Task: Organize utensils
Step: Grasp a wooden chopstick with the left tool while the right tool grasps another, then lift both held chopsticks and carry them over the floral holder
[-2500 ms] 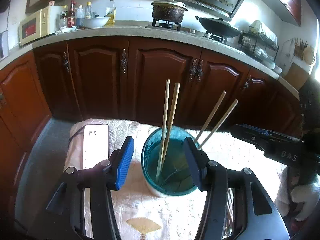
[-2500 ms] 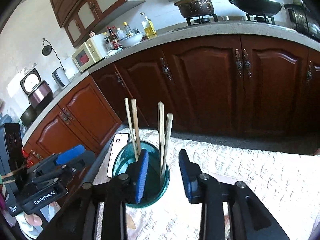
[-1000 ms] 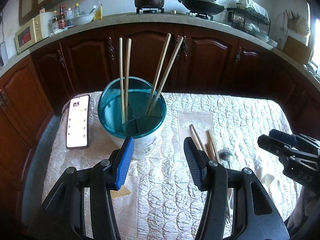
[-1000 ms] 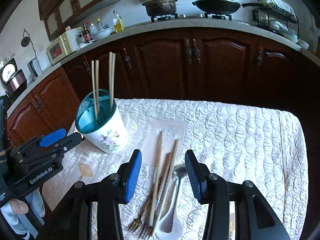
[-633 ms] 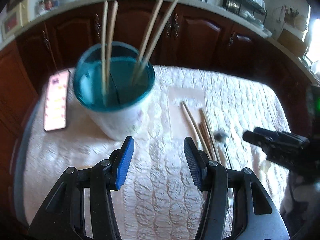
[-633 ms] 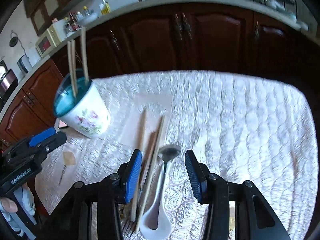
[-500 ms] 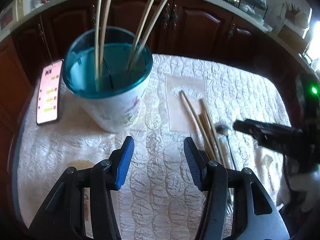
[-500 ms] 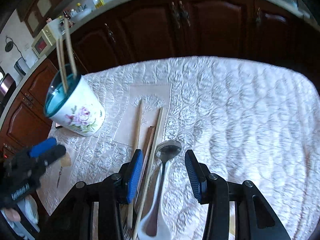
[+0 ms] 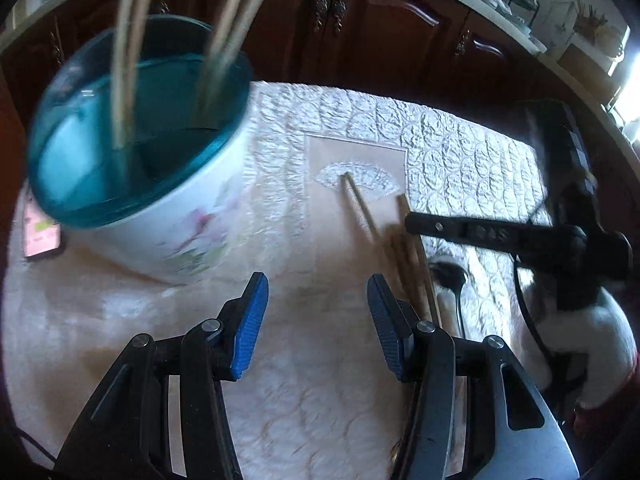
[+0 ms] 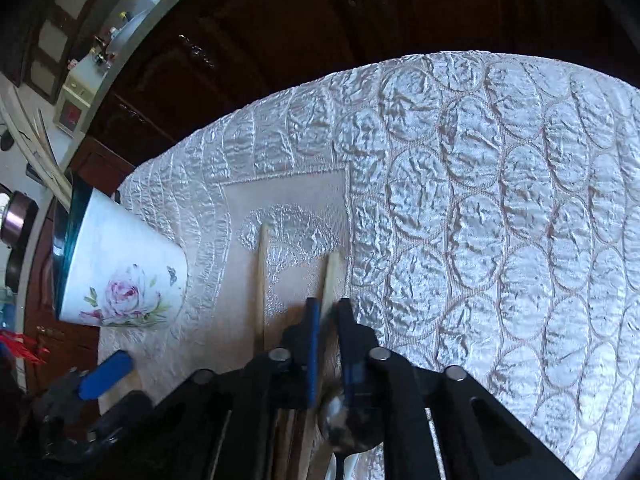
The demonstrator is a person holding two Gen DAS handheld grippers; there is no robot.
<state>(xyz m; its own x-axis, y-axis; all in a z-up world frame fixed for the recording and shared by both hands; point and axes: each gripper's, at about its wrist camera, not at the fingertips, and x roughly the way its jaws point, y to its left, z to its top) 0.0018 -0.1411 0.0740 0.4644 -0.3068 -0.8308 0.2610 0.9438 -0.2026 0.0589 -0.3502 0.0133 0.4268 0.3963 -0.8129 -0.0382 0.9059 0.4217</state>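
A white floral cup with a teal inside (image 9: 136, 160) holds several chopsticks and stands on the quilted cloth; it also shows in the right wrist view (image 10: 120, 272). Loose chopsticks (image 9: 362, 208) and a spoon (image 9: 450, 276) lie on the cloth to its right. My left gripper (image 9: 316, 316) is open and empty, low over the cloth in front of the cup. My right gripper (image 10: 329, 312) is down at the cloth, its jaws nearly closed around one pale chopstick (image 10: 331, 276). A second chopstick (image 10: 262, 280) lies to its left. The spoon bowl (image 10: 344, 428) sits under the right gripper.
A phone (image 9: 38, 232) lies on the cloth left of the cup. The quilted white cloth (image 10: 500, 220) covers the table. Dark wooden cabinets (image 9: 360, 20) stand behind the table's far edge. The right gripper's body (image 9: 516, 236) reaches in over the utensil pile.
Both grippers have dropped toward the table. The right gripper went down onto the utensil pile and its jaws closed in around a chopstick. The left gripper moved closer to the cup.
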